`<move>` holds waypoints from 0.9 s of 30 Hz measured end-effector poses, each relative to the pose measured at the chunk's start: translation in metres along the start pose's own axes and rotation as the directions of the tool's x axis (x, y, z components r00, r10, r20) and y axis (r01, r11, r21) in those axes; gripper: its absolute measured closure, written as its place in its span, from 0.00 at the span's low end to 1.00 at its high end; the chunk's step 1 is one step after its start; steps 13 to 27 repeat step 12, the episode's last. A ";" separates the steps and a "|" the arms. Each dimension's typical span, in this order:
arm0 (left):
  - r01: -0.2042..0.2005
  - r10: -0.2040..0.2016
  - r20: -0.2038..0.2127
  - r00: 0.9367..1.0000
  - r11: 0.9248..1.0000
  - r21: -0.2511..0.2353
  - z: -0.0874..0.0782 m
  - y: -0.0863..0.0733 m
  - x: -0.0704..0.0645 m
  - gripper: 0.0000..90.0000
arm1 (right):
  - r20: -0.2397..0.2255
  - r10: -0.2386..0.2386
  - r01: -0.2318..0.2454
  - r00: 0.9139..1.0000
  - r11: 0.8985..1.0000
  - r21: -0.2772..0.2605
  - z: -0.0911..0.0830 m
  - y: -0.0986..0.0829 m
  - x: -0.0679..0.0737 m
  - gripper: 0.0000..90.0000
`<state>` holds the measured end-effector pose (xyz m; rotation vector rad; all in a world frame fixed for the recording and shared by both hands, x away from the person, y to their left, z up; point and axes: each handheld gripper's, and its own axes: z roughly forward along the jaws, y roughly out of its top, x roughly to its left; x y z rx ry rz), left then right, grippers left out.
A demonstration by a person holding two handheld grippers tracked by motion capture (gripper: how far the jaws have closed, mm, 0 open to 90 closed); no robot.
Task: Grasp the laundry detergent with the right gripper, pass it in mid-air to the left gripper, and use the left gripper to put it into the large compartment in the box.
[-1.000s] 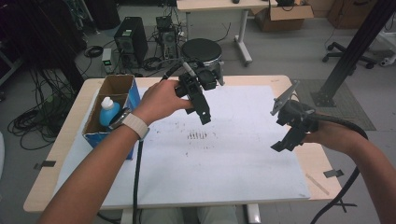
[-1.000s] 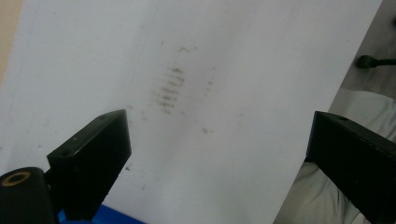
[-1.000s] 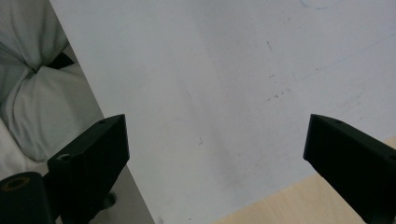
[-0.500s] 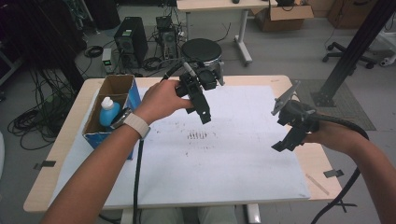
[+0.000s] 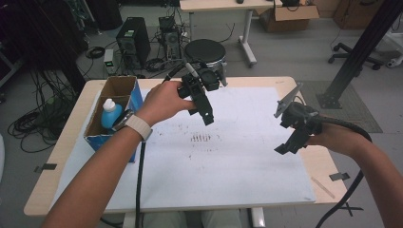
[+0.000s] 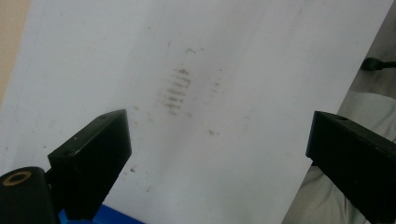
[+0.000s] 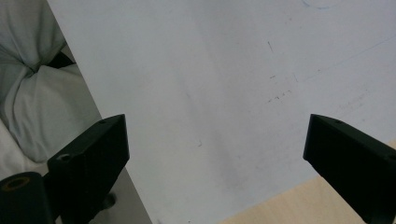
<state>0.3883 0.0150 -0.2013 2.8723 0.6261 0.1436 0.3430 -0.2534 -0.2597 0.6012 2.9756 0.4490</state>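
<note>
Here both grippers hang above the white sheet [image 5: 247,156] and hold nothing. The left gripper [image 5: 205,111] is over the sheet's far-left part, jaws spread wide; below it I see the dark marks [image 6: 176,88] on the sheet. The right gripper [image 5: 291,142] is near the right edge, jaws also spread wide. A bottle [image 5: 110,113] stands upright in the box [image 5: 124,85] at the table's left side, near the left gripper. I judge the bottle is the next thing to take: bring the left gripper over the box, come down straight, and close on the neck gently.
</note>
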 end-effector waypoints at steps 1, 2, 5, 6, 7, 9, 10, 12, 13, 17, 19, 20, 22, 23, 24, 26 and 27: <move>-0.001 0.001 0.001 1.000 1.000 0.000 0.000 0.000 0.000 0.08 | 0.000 -0.001 0.001 1.000 1.000 0.000 0.000 0.000 0.000 0.07; -0.001 0.001 0.001 1.000 1.000 -0.001 0.000 0.000 0.000 0.08 | 0.000 0.000 0.000 1.000 1.000 0.000 0.000 0.000 0.000 0.07; -0.003 0.003 0.002 1.000 1.000 0.001 -0.001 -0.001 0.001 0.08 | 0.002 0.001 -0.001 1.000 1.000 0.000 0.001 0.000 0.001 0.07; -0.004 0.004 0.002 1.000 1.000 -0.001 0.000 -0.001 0.001 0.08 | 0.001 0.002 -0.002 1.000 1.000 0.000 0.001 0.000 0.001 0.07; -0.003 0.003 0.002 1.000 1.000 0.000 -0.001 -0.001 0.001 0.08 | 0.001 0.001 -0.001 1.000 1.000 0.000 0.001 -0.001 0.001 0.07; -0.001 0.001 0.002 1.000 1.000 0.001 -0.001 -0.001 0.001 0.08 | -0.001 0.001 -0.001 1.000 1.000 -0.001 0.001 -0.001 0.001 0.07; 0.000 0.000 0.003 1.000 1.000 0.000 -0.001 -0.001 0.001 0.08 | -0.002 0.001 -0.001 1.000 1.000 -0.006 0.001 -0.002 0.001 0.07; 0.001 -0.001 0.002 1.000 1.000 0.001 -0.001 -0.001 0.001 0.08 | 0.000 0.003 -0.003 1.000 1.000 -0.007 0.001 -0.003 0.001 0.07; 0.001 -0.001 0.002 1.000 1.000 0.001 -0.001 -0.001 0.001 0.08 | 0.000 0.003 -0.003 1.000 1.000 -0.007 0.001 -0.003 0.001 0.07; 0.001 -0.001 0.002 1.000 1.000 0.001 -0.001 -0.001 0.001 0.08 | 0.000 0.003 -0.003 1.000 1.000 -0.007 0.001 -0.003 0.001 0.07; 0.001 -0.001 0.002 1.000 1.000 0.001 -0.001 -0.001 0.001 0.08 | 0.000 0.003 -0.003 1.000 1.000 -0.007 0.001 -0.003 0.001 0.07; 0.001 -0.001 0.002 1.000 1.000 0.001 -0.001 -0.001 0.001 0.08 | 0.000 0.003 -0.003 1.000 1.000 -0.007 0.001 -0.003 0.001 0.07; 0.001 -0.001 0.002 1.000 1.000 0.001 -0.001 -0.001 0.001 0.08 | 0.000 0.003 -0.003 1.000 1.000 -0.007 0.001 -0.003 0.001 0.07; 0.001 -0.001 0.002 1.000 1.000 0.001 -0.001 -0.001 0.001 0.08 | 0.000 0.003 -0.003 1.000 1.000 -0.007 0.001 -0.003 0.001 0.07; 0.001 -0.001 0.002 1.000 1.000 0.001 -0.001 -0.001 0.001 0.08 | 0.000 0.003 -0.003 1.000 1.000 -0.007 0.001 -0.003 0.001 0.07; 0.001 -0.001 0.002 1.000 1.000 0.001 -0.001 -0.001 0.001 0.08 | 0.000 0.003 -0.003 1.000 1.000 -0.007 0.001 -0.003 0.001 0.07; 0.001 -0.001 0.002 1.000 1.000 0.001 -0.001 -0.001 0.001 0.08 | 0.000 0.003 -0.003 1.000 1.000 -0.007 0.001 -0.003 0.001 0.07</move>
